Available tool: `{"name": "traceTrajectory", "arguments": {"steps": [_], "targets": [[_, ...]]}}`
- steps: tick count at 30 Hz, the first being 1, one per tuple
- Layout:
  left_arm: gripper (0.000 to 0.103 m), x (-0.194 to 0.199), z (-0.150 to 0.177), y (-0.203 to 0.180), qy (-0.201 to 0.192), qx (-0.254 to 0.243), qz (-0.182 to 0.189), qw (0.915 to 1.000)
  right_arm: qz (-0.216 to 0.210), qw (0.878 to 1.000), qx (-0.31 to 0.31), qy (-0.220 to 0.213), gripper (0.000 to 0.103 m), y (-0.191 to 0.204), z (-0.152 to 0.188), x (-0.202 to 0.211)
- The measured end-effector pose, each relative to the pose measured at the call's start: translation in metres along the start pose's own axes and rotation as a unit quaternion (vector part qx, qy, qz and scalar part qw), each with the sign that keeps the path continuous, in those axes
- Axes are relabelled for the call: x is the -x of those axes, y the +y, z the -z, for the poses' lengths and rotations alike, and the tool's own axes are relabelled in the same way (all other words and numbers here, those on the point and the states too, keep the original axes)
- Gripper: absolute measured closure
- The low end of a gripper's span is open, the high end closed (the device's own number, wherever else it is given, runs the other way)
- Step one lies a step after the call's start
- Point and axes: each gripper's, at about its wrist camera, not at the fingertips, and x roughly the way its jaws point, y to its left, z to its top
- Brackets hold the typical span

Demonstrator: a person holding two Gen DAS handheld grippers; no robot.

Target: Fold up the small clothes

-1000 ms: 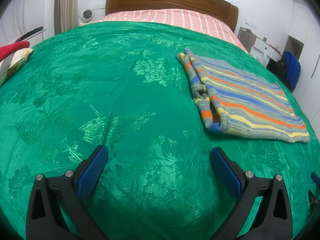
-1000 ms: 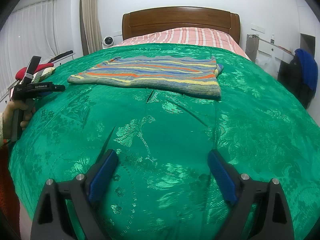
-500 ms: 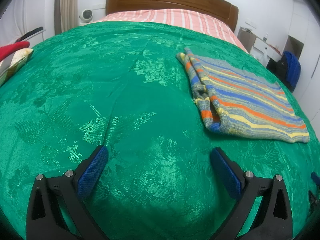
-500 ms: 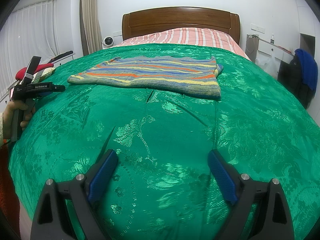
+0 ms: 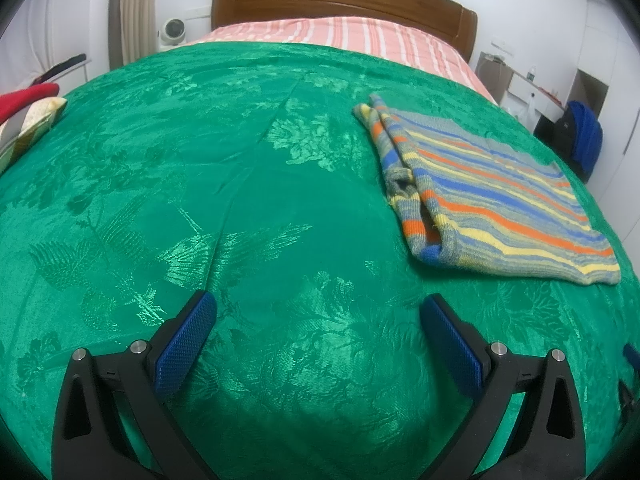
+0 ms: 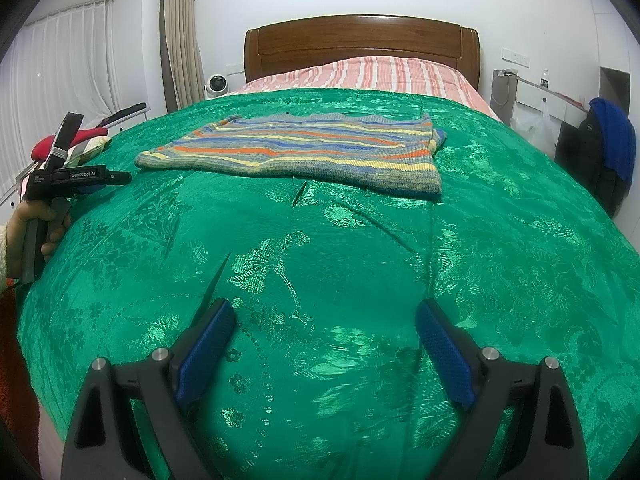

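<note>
A striped knit garment [image 5: 492, 196] [image 6: 304, 152], in orange, blue, yellow and grey, lies folded flat on the green bedspread [image 5: 240, 200] [image 6: 360, 260]. In the left wrist view it sits to the upper right, well beyond my left gripper [image 5: 318, 312], whose blue pads stand wide apart over bare bedspread. My right gripper [image 6: 324, 316] is also open and empty, low over the bedspread, with the garment far ahead of it. In the right wrist view the left gripper [image 6: 100, 180] shows from the side at the far left, held by a hand [image 6: 24, 228].
A wooden headboard [image 6: 360, 48] and pink striped bedding [image 6: 380, 74] lie beyond the bedspread. Red and patterned cloth [image 5: 28, 108] sits at the left bed edge. A dark and blue item [image 6: 608, 148] stands right of the bed beside a white desk [image 6: 548, 96].
</note>
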Motion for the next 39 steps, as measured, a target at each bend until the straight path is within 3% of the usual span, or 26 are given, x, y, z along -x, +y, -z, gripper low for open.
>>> {"name": "traceTrajectory", "arguments": {"steps": [39], "targets": [[0.000,-0.0061,-0.0024,-0.0037,0.007,-0.004,-0.005,1.0000,0.005,1.000,0.001,-0.005,0.010,0.0013,-0.0001,0.0001]]}}
